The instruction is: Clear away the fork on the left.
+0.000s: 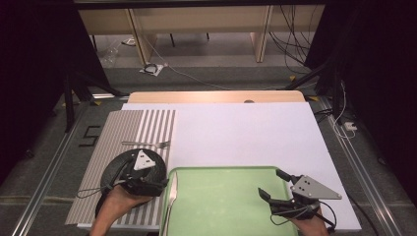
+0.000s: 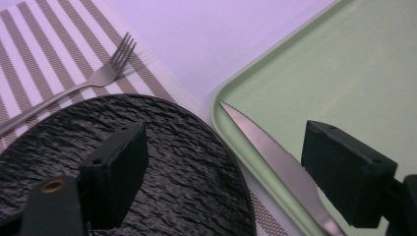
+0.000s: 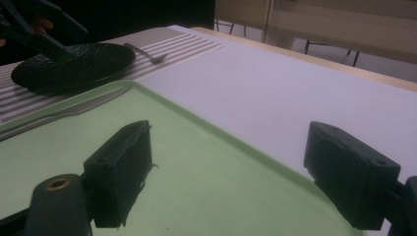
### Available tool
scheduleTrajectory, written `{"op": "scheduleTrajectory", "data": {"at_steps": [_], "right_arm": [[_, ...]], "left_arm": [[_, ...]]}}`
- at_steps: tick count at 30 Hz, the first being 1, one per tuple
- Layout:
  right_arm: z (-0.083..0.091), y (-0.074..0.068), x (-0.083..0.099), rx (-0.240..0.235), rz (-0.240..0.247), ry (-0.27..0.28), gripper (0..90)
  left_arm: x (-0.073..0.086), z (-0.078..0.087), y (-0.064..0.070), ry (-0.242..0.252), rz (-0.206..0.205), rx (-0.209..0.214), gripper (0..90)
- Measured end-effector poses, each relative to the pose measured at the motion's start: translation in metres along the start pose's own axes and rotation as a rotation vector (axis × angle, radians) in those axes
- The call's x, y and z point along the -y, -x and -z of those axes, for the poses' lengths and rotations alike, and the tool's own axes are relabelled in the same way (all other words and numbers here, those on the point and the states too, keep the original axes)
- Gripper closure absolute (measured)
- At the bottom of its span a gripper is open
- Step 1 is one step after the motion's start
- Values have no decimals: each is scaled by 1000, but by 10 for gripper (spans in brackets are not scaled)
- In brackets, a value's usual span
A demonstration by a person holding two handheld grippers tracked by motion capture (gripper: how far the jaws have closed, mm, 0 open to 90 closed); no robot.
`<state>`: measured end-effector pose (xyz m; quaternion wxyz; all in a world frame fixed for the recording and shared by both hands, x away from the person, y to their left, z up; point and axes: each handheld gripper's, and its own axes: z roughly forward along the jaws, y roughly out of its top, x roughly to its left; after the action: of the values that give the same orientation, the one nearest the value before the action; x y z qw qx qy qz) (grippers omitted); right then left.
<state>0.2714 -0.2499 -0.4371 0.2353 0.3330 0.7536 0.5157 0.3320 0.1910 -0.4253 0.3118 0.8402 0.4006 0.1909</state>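
Note:
A black textured plate (image 1: 118, 169) lies on a striped placemat (image 1: 123, 130), with a fork (image 1: 147, 144) just beyond it. A table knife (image 1: 172, 196) rests along the left rim of a green tray (image 1: 221, 206). My left gripper (image 1: 156, 178) is open above the plate's right edge. In the left gripper view, one jaw hangs over the plate (image 2: 162, 162) and the other over the knife (image 2: 265, 147) and tray (image 2: 344, 64). My right gripper (image 1: 271, 182) stands open over the tray's right part, holding nothing.
A white board (image 1: 246, 132) covers the table beyond the tray. The table's wooden far edge (image 1: 216, 96) shows behind it. Dark stands and cables sit on the floor at both sides.

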Motion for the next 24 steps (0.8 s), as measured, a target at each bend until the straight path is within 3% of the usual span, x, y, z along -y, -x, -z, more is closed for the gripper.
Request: {"op": "scheduleTrajectory", "data": {"at_steps": [12, 24], "right_arm": [[-2, 0, 1, 0, 8, -15, 193], [-3, 1, 1, -5, 6, -9, 194]], "left_arm": [[-6, -4, -28, 5, 12, -63, 190], [-23, -18, -58, -34, 5, -102, 205]]}}
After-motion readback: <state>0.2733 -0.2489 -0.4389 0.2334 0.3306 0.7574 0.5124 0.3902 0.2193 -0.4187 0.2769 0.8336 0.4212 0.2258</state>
